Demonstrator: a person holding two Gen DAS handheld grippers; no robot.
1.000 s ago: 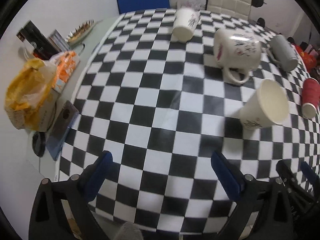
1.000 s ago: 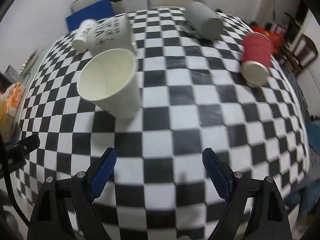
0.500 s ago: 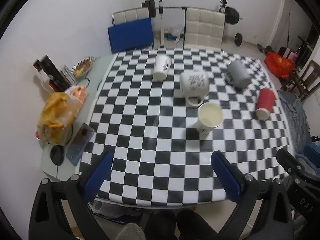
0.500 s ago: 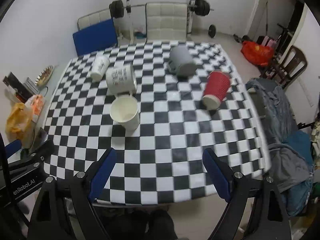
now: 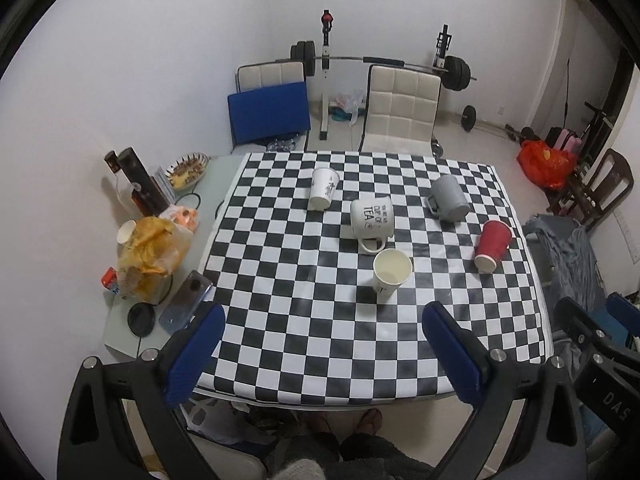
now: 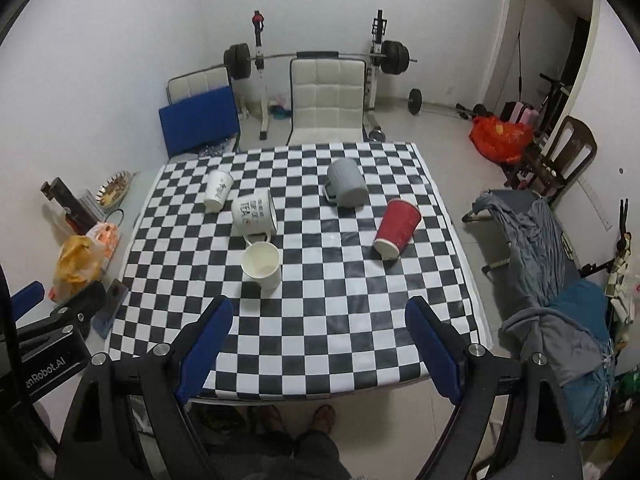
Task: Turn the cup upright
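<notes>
The square table under a black-and-white checked cloth (image 5: pixel 280 280) (image 6: pixel 340 320) is my landmark, and I hang high above its near edge. On its far side, on the floor, stands a cream padded chair with a quilted back (image 5: pixel 402 108) (image 6: pixel 326 96).

My left gripper (image 5: pixel 320 352) has its blue-padded jaws spread wide with nothing between them. My right gripper (image 6: pixel 318 344) is the same, jaws wide apart and empty, also over the near edge.

Toward the middle of the cloth lies a white ceramic mug with black lettering (image 5: pixel 372 218) (image 6: pixel 254 212), upside down on its rim with its handle pointing toward me. Toward the table's far right corner a grey handled mug (image 5: pixel 450 198) (image 6: pixel 346 186) sits upside down. Near the right edge a red ribbed paper cup (image 5: pixel 492 244) (image 6: pixel 397 226) rests tipped over, its base toward me. Just on the near side of the lettered mug, almost touching its handle, stands the plain white paper cup (image 5: pixel 391 274) (image 6: pixel 262 266), upright with its mouth open to the ceiling. Toward the far left of the cloth, a white printed paper cup (image 5: pixel 323 188) (image 6: pixel 217 190) lies tipped over, apart from the others.
</notes>
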